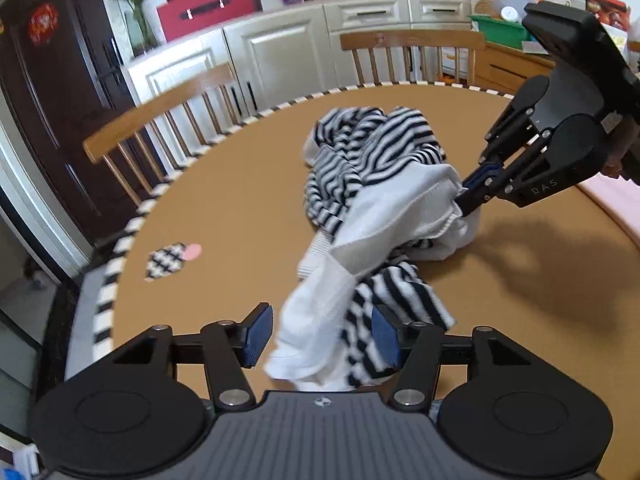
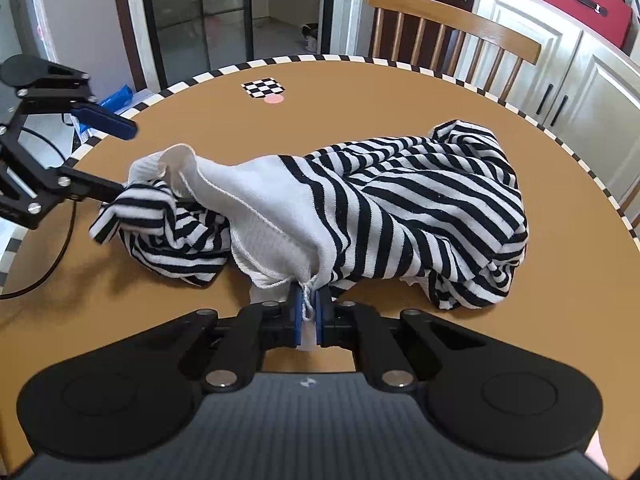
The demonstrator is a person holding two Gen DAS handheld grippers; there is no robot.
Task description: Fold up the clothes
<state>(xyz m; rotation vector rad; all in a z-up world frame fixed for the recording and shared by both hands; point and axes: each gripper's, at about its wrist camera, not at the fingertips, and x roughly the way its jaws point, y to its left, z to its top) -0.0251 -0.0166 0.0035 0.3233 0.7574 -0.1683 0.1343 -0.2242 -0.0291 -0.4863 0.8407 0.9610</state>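
A striped top (image 2: 400, 200) lies crumpled mid-surface (image 2: 520, 320). The right claw (image 2: 307, 312) is clamped on its white hem; the left claw (image 1: 320, 338) stands apart, cloth between the pads but not pinched. The knit looks light, soft and floppy, likely to sag and bunch, so ribbed edges or corners seem the best holds. Sleeves and neckline are buried in folds; which end is which is hard to tell.
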